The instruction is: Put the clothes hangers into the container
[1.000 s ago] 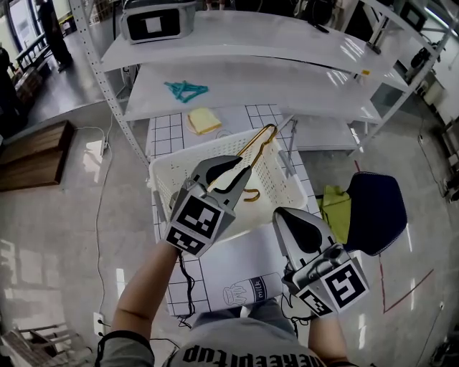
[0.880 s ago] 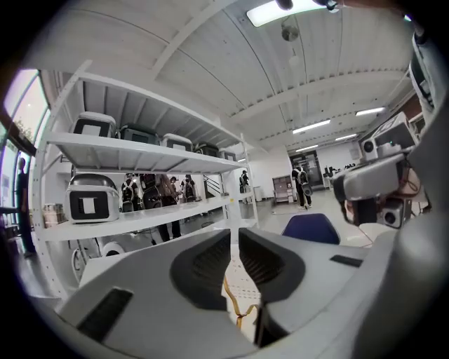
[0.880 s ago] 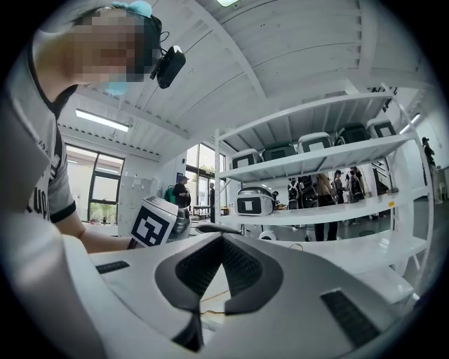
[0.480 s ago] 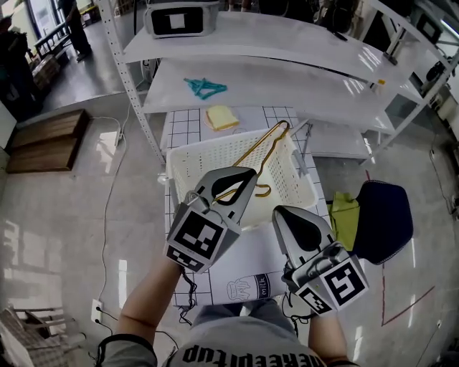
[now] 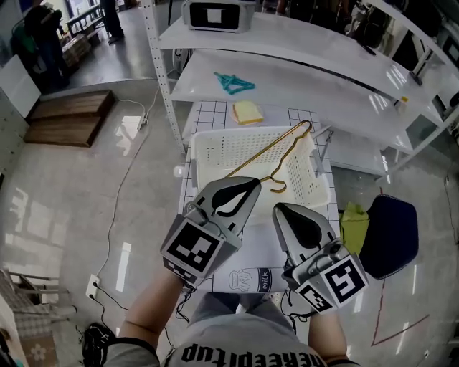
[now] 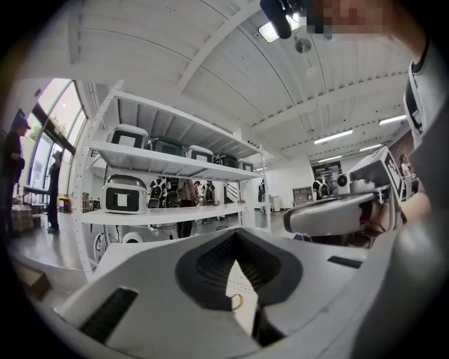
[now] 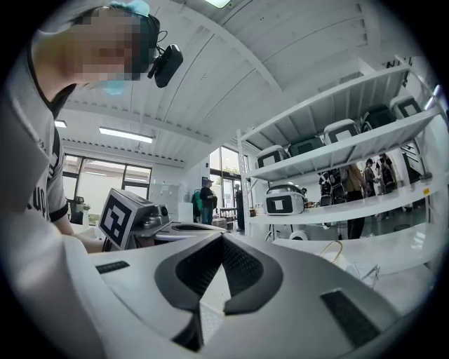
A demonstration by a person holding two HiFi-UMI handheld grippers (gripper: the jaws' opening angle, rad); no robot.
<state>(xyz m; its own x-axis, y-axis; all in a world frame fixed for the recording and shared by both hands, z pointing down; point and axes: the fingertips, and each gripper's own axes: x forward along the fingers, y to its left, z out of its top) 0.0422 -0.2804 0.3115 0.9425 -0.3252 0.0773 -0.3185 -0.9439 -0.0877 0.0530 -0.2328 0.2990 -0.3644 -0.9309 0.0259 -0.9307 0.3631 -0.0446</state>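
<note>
Down in the white basket (image 5: 208, 154): one gold hanger (image 5: 287, 138), laid slantwise, hook toward the basket's near rim, one shoulder up at its far right corner. Two hangers counted all told. Second one teal (image 5: 233, 82), well beyond the basket's far rim, flat on a white shelf (image 5: 308, 79), not in the basket yet.

Over the basket's near rim now, two grippers side by side. Left gripper (image 5: 251, 185) above the near edge, jaws pressed together, nothing pinched. Gold hook showing through the gap behind its tips, down in the basket. Right gripper (image 5: 280, 209) just to the right of it, at the near rim, jaws likewise pressed together and empty.

Further out: one yellow pad (image 5: 247, 112) on the gridded table (image 5: 208, 115), just past the basket's far rim, between basket and teal hanger. One milk carton (image 5: 252, 278) on its side, on the near side of the basket, low between the two grippers. One dark blue chair (image 5: 391, 233) off the basket's right near corner, one yellow-green cloth (image 5: 353, 218) between chair and basket. One grey appliance (image 5: 211, 14) on the top shelf, far beyond the basket.
</note>
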